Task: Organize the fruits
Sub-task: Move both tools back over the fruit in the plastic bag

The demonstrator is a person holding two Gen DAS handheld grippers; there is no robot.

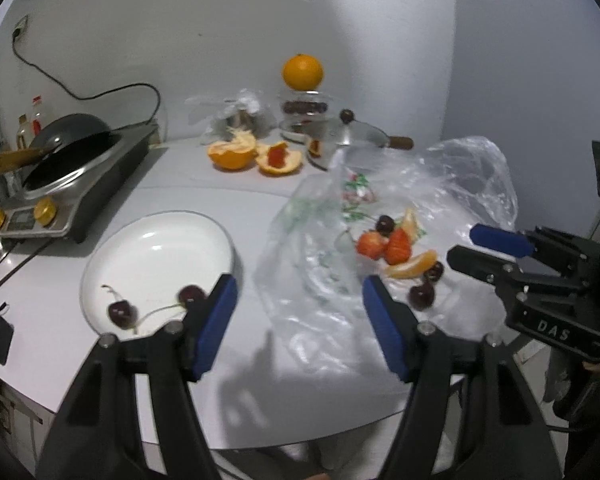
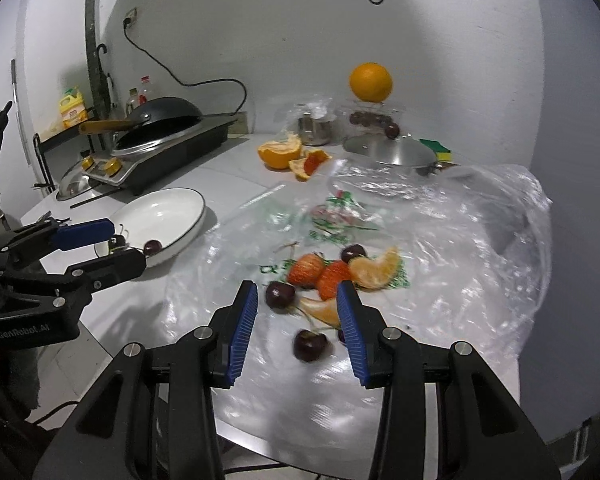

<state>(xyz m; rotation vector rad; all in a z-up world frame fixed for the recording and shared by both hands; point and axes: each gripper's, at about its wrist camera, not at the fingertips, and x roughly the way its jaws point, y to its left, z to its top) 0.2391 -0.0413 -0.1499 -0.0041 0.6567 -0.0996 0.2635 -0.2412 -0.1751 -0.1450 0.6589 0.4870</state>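
Note:
A white plate (image 1: 156, 240) holds two dark cherries (image 1: 122, 314), and it also shows in the right wrist view (image 2: 168, 216). On a clear plastic bag (image 1: 320, 280) lie strawberries (image 1: 398, 246), orange segments (image 1: 414, 264) and cherries (image 1: 422, 294). My left gripper (image 1: 298, 292) is open and empty, hovering between the plate and the bag. My right gripper (image 2: 298, 300) is open and empty, low over the bag (image 2: 440, 264), with a cherry (image 2: 310, 344), another cherry (image 2: 280, 296), an orange segment (image 2: 322, 310) and strawberries (image 2: 306, 270) ahead between its fingers.
An induction cooker with a black wok (image 1: 72, 148) stands at the left. Peeled orange halves (image 1: 232, 152), a pot lid (image 2: 388, 152), a glass bowl stack topped by a whole orange (image 1: 302, 72) and a bagged item stand at the back by the wall. The table edge (image 1: 260, 440) is near.

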